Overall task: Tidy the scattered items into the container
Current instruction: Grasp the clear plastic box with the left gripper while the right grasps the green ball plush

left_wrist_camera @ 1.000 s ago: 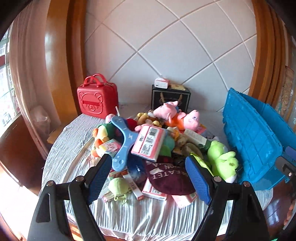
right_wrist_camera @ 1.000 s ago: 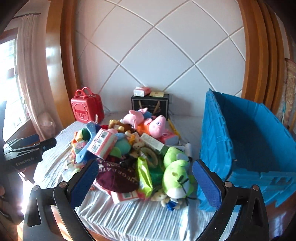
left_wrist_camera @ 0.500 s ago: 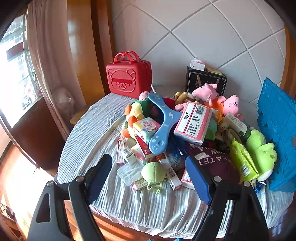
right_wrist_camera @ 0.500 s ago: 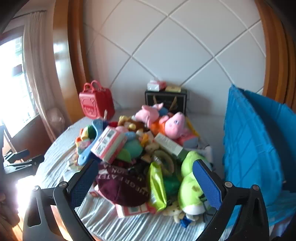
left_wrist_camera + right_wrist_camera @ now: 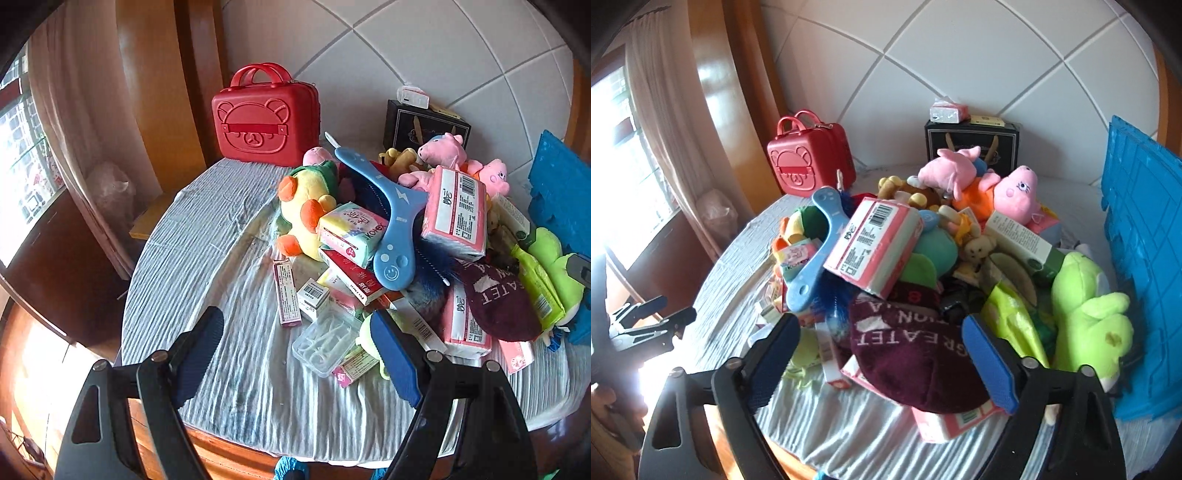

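Two tongs, left tongs (image 5: 297,347) wide over bare cloth (image 5: 207,236), right tongs (image 5: 881,354) closing, gaping around maroon cap (image 5: 908,354), blue crate (image 5: 1141,236) beside.

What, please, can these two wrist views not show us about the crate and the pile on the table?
- Blue crate: both views cut it off at the right edge; its inside is unseen.
- Maroon cap: covers the pink packs beneath it in the right view.
- Small green plush: half hidden behind the left tool's finger in the left view.
- Print on the slim box: too small to read in the left view.
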`<action>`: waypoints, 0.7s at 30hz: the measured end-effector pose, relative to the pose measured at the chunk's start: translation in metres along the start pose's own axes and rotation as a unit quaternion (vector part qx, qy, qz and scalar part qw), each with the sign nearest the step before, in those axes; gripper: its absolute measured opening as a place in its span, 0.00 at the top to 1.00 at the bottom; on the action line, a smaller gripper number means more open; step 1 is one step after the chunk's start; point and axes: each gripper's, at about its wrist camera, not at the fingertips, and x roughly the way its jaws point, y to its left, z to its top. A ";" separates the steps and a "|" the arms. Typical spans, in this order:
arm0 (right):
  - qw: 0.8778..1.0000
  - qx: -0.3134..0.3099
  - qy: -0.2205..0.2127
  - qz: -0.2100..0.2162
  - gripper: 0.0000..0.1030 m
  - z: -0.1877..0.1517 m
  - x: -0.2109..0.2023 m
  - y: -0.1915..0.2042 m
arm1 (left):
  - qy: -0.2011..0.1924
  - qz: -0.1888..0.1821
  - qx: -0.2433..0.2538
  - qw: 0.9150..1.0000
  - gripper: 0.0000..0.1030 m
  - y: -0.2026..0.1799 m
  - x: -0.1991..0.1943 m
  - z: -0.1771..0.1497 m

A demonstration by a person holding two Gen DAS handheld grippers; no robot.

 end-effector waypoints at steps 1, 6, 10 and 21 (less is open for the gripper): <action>1.000 0.006 0.007 -0.006 0.45 -0.003 0.007 0.009 | 0.003 -0.009 0.011 1.000 0.21 0.003 0.007 0.001; 0.997 0.048 0.055 -0.025 0.60 -0.028 0.040 0.039 | 0.027 -0.052 0.063 0.996 0.21 0.004 0.039 0.004; 0.993 0.066 0.092 -0.037 0.60 -0.047 0.059 0.046 | 0.054 -0.073 0.076 0.993 0.21 0.005 0.065 -0.005; 0.989 0.059 0.133 -0.030 0.60 -0.063 0.102 0.057 | 0.130 -0.096 0.106 0.981 0.21 -0.014 0.133 -0.039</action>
